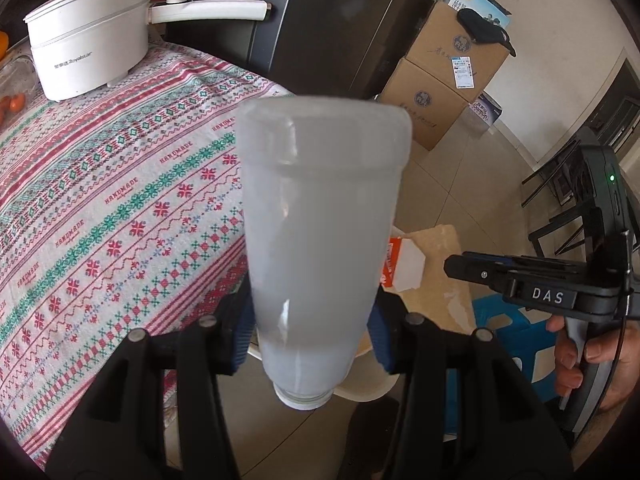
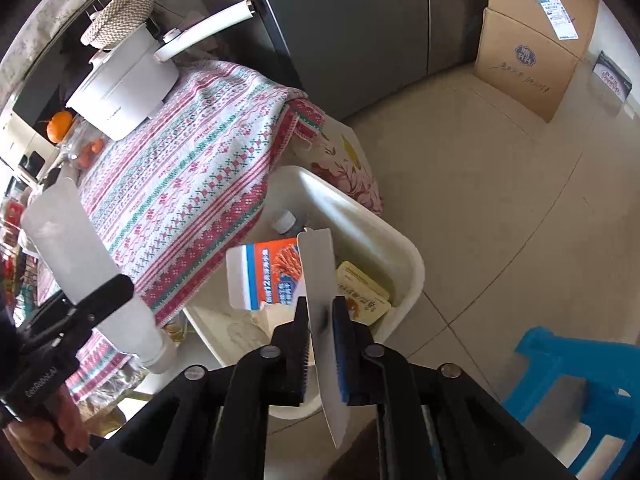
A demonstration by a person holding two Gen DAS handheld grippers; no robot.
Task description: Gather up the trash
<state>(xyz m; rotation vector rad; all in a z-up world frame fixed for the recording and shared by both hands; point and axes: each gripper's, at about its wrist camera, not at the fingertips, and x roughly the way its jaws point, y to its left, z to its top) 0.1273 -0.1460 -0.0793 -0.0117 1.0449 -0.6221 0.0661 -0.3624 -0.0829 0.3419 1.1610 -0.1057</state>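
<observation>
Right now our left gripper (image 1: 312, 322) has its jaws squeezed on a cloudy plastic bottle (image 1: 320, 216). The blue pads (image 1: 378, 336) press both sides of it, low down by the neck. The bottle hangs upside down, with its white cap (image 1: 303, 398) pointing toward us and its wide bottom pointing away.

Our right gripper (image 2: 320, 340) has its jaws almost closed on a thin white flat piece (image 2: 320, 280). The piece stands on its edge between the two pads. We cannot tell what it is.

Just past the right jaws sits a white bin (image 2: 400, 248) on the floor. Inside it we see an orange and blue carton (image 2: 262, 276), a yellow packet (image 2: 362, 288) beside it, and a small white cap (image 2: 285, 222) farther back. From the left camera, the same carton (image 1: 402, 268) peeks out behind the bottle.

To the left of both jaws is a table with a red, green and white patterned cloth (image 1: 120, 208). The bin stands right beside the table edge. At the far end of the cloth stands a white cooking pot (image 1: 90, 44) with a long handle. Beyond the jaws, by the wall, brown cardboard boxes (image 1: 448, 76) are stacked up. A blue plastic stool (image 2: 576, 396) stands to the right of the right jaws.
</observation>
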